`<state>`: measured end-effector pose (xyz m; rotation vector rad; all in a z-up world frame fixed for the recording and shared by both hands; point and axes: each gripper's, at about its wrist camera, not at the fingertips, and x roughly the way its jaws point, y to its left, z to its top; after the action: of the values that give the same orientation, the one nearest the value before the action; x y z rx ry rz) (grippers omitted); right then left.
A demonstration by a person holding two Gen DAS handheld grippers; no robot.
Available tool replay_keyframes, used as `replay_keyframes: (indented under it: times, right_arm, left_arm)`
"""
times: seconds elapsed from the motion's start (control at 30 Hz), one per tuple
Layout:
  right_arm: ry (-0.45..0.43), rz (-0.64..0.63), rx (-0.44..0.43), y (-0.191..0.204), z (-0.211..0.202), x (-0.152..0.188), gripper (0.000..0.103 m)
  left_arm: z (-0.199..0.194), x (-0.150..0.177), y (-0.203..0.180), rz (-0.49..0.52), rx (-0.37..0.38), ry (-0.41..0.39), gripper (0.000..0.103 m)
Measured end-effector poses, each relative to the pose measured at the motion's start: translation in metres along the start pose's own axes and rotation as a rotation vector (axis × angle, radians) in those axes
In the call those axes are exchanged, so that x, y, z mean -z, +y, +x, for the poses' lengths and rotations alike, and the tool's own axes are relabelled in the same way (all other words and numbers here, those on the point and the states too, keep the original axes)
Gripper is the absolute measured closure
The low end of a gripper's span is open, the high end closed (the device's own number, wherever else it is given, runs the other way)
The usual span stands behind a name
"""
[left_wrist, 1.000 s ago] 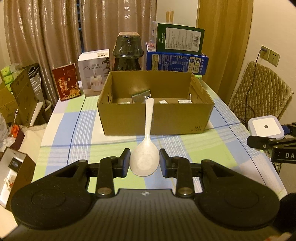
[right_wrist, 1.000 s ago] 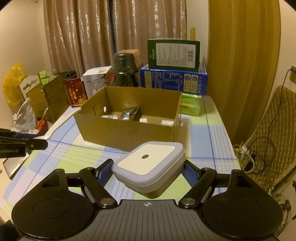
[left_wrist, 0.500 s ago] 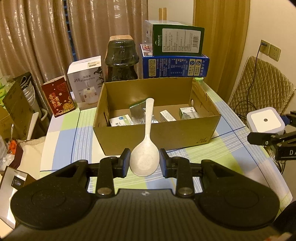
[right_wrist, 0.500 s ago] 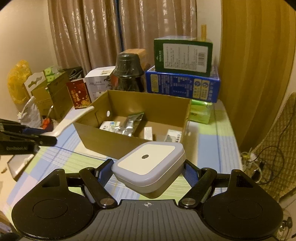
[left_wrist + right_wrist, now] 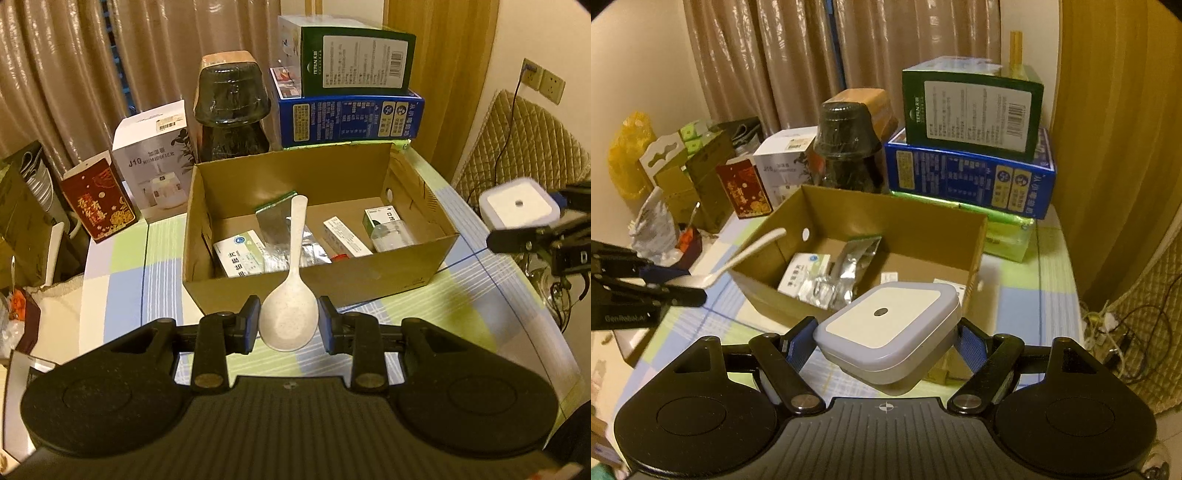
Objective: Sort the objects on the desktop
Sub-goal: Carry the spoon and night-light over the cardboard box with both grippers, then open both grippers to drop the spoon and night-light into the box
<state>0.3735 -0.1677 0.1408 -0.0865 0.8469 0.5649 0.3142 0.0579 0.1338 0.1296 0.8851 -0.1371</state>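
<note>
Left gripper (image 5: 288,324) pinches our spoon (image 5: 290,299) by the bowl, handle pointing ahead over the box (image 5: 325,284); right gripper (image 5: 886,341) clamps the night-light (image 5: 890,328), box ahead-left.

Left gripper (image 5: 288,320) raised, 2 fingers closed on a spoon (image 5: 289,304), right gripper (image 5: 888,341) level beside it, fingers clamped on a white box (image 5: 888,329), both held aloft

- Shiny beige curtains (image 5: 74,85) behind; mustard drape (image 5: 1108,129) alongside.
- Quilted chair (image 5: 517,147) below wall sockets (image 5: 543,79).
- Checked cloth over bench (image 5: 140,266); warm, dim light.
</note>
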Motion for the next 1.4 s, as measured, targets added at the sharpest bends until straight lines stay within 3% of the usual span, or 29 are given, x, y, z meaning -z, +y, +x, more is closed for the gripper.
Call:
replay_keyframes:
  times: [0.23, 0.6, 1.4]
  right_arm:
    - [0.078, 0.034, -0.018, -0.011, 0.025, -0.029, 0.027]
    - [0.107, 0.053, -0.011, -0.021, 0.056, -0.042, 0.027]
    - [0.118, 0.064, 0.012, -0.035, 0.096, -0.050, 0.027]
  left_arm:
    - [0.024, -0.029, 0.014, -0.018, 0.009, 0.071, 0.075]
    - [0.065, -0.050, 0.025, -0.044, 0.000, 0.140, 0.075]
    - [0.129, -0.065, 0.039, -0.106, 0.002, 0.172, 0.075]
